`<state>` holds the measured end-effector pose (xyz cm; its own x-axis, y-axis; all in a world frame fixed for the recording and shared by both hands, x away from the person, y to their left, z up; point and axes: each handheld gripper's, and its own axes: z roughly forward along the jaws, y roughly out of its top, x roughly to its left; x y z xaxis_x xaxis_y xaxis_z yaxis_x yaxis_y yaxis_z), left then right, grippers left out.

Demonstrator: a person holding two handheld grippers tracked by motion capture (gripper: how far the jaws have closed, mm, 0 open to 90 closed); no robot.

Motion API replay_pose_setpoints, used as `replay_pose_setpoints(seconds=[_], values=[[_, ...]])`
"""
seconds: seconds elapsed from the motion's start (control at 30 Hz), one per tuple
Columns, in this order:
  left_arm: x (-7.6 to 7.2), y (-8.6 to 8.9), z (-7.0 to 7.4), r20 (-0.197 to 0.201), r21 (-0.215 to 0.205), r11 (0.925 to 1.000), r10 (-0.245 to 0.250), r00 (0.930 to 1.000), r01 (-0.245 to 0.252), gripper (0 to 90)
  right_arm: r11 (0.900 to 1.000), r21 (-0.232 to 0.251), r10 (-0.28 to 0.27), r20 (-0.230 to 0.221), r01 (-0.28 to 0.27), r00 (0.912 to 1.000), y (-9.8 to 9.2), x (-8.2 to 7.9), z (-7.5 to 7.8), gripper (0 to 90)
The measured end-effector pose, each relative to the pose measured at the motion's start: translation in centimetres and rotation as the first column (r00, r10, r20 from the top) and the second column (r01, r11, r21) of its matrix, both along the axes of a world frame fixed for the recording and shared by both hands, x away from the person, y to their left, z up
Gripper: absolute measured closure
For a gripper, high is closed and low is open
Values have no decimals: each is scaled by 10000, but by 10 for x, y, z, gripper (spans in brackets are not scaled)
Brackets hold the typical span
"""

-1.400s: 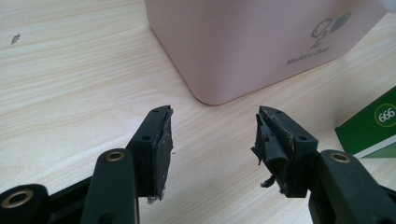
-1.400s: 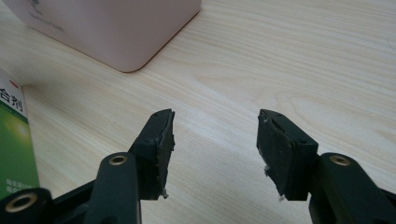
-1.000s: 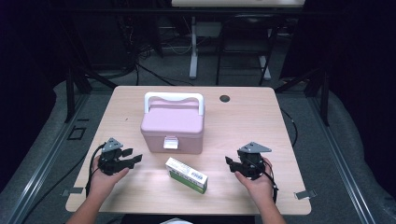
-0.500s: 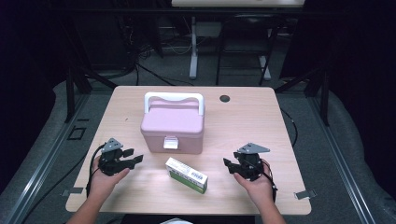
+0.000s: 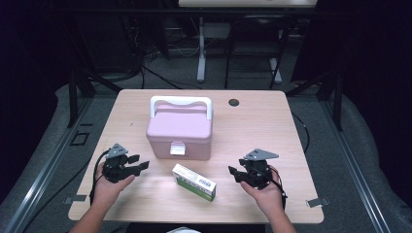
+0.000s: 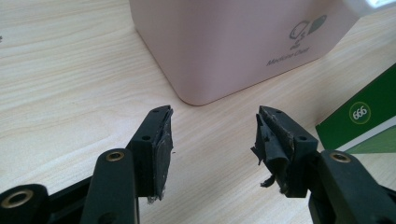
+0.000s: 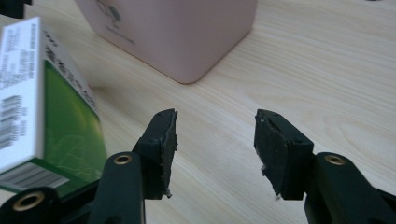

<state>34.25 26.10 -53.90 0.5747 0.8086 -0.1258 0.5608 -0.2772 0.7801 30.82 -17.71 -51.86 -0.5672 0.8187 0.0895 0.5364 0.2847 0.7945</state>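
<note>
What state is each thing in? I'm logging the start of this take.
pink medicine chest: lid shut, handle tipped back.
green and white carton: closed, lying flat, untouched.
left gripper: open, empty.
right gripper: open, empty.

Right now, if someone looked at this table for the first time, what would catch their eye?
First the pink box with its white handle, shut, at the middle of the table. In front of it lies a green and white carton, flat and slanted. On either side, the left tool and right tool point inward with jaws open, holding nothing.
</note>
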Motion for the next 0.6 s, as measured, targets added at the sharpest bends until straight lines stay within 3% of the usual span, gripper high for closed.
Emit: replay_pose_setpoints(seconds=[0.33, 0.6], values=[[0, -2, -1, 3, -38, 10000, 9, 10000, -9, 458, 9958, 267, 874, 118, -877, 9961, 18, -9, 17, 466], [1, -2, -1, 10, -29, 10000, 4, 10000, -4, 458, 9849, 347, 1693, 120, -1696, 9855, 37, -15, 26, 451]])
